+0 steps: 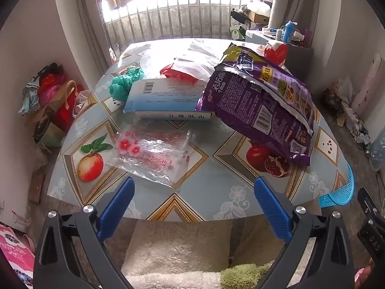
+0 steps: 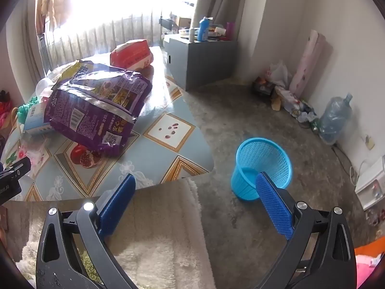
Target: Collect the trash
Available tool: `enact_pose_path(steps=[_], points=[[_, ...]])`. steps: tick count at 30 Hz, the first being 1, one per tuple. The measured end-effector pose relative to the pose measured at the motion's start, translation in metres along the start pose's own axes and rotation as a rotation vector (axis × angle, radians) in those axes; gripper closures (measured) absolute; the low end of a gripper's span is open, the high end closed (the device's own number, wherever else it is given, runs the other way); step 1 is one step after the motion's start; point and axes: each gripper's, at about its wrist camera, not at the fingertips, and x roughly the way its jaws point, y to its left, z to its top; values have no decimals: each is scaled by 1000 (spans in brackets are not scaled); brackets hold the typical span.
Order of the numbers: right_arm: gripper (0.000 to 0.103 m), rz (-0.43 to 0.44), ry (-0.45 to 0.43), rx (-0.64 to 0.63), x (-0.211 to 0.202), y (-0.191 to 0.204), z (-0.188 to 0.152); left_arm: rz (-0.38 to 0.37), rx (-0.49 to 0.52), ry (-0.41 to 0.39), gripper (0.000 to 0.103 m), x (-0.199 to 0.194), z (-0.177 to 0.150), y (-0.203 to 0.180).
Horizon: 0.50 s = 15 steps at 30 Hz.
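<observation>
Hovering over table edge, your left gripper [image 1: 193,192] and right gripper [image 2: 196,190] both spread wide, nothing held. Clear wrapper [image 1: 151,154] lies nearest: pinch its raised edge. Purple bag [image 1: 259,106] beyond, overlapping box [image 1: 166,98]. Blue basket [image 2: 262,166] waits on floor, right.

harsh backlight from blown-out window [image 1: 168,2], glare on table [image 1: 168,48], perhaps slight softness, fisheye-warped edges
</observation>
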Motion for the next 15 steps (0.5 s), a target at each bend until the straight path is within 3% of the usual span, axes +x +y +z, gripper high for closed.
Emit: enact_pose_path(steps=[15], points=[[8, -4, -13, -2, -6, 16, -1, 12, -1, -7, 6, -3, 0, 12]])
